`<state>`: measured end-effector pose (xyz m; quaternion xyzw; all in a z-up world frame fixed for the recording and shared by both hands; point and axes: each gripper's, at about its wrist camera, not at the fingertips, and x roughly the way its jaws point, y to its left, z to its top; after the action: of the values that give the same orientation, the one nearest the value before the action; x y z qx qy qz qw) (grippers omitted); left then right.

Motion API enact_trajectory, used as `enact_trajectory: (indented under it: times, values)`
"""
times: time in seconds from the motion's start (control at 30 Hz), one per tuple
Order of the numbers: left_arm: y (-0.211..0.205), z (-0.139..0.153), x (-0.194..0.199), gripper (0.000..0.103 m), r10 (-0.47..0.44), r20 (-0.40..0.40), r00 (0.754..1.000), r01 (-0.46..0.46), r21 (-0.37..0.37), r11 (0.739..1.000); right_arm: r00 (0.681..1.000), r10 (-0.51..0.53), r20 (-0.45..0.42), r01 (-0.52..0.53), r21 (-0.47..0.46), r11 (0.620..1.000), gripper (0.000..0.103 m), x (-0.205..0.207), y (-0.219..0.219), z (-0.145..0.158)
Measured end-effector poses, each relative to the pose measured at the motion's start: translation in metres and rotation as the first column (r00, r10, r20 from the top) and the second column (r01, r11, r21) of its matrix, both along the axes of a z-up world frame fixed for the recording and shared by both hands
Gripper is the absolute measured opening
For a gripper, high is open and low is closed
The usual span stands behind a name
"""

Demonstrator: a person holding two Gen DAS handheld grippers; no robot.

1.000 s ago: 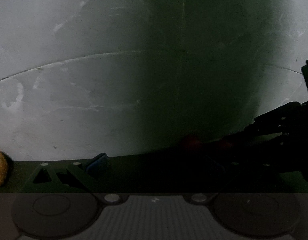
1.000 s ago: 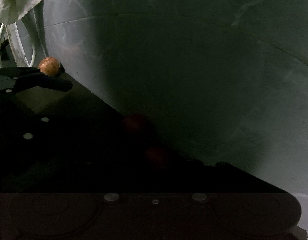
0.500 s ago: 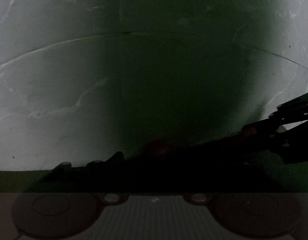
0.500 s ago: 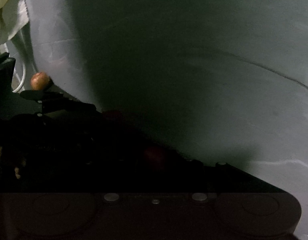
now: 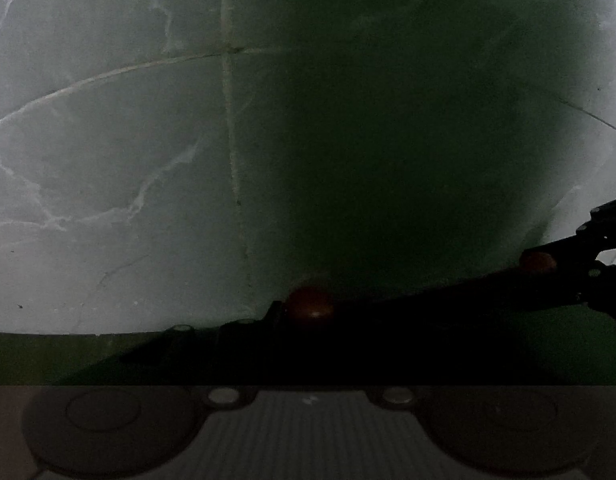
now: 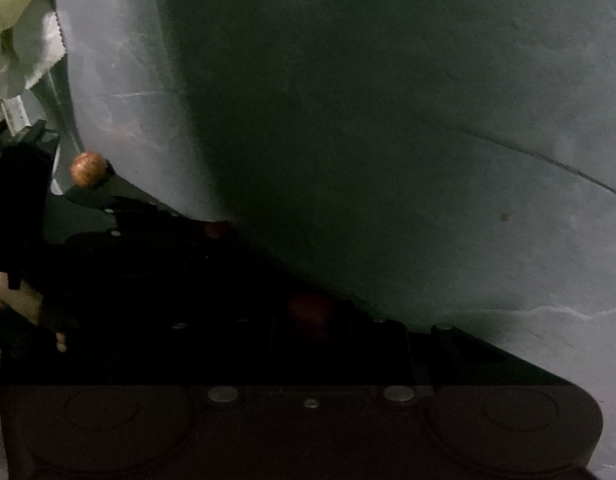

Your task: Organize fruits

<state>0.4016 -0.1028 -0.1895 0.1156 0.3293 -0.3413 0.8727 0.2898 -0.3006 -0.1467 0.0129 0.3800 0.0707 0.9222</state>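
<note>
red fruit (image 5: 309, 307) between left gripper (image 5: 308, 320) fingers.

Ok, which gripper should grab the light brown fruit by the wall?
Left, probably: the brown fruit lies just beyond the left gripper, at the far edge of the right wrist view.

Both grippers are black, angular, studded with silver screws: the left gripper (image 5: 308, 320), the right gripper (image 6: 312, 320). Bare skin of the left hand (image 6: 12, 296) shows at nine o'clock.
</note>
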Motion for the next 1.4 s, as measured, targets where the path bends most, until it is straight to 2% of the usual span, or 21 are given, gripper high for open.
enact_trajectory:
  times: [0.3,0.47,0.63,0.9,0.97,1.07,1.4]
  values:
    - [0.020,0.030,-0.026,0.030,0.079,0.019,0.997,-0.079,0.001,0.997,0.997,0.071,0.036,-0.072,0.040,0.997,0.033,-0.007,0.017,0.026]
    - [0.047,0.061,-0.052,0.030,0.155,0.045,0.987,-0.154,-0.020,0.988,0.987,0.138,0.082,-0.142,0.052,0.988,0.032,-0.021,0.028,0.056]
    - [0.060,0.095,-0.085,0.030,0.247,0.084,0.965,-0.245,-0.029,0.969,0.967,0.213,0.140,-0.223,0.062,0.973,0.033,-0.041,0.046,0.092]
    - [0.078,0.151,-0.154,0.030,0.391,0.158,0.907,-0.387,-0.056,0.920,0.915,0.331,0.229,-0.356,0.078,0.931,0.033,-0.081,0.075,0.151]
    - [0.088,0.172,-0.179,0.030,0.420,0.174,0.891,-0.416,-0.061,0.907,0.898,0.364,0.248,-0.393,0.077,0.916,0.033,-0.090,0.086,0.161]
    - [0.102,0.188,-0.208,0.030,0.468,0.189,0.863,-0.465,-0.067,0.883,0.868,0.414,0.273,-0.449,0.078,0.890,0.033,-0.106,0.099,0.175]
    - [0.145,0.197,-0.282,0.030,0.630,0.178,0.756,-0.628,-0.072,0.775,0.774,0.553,0.307,-0.601,0.082,0.795,0.033,-0.149,0.138,0.200]
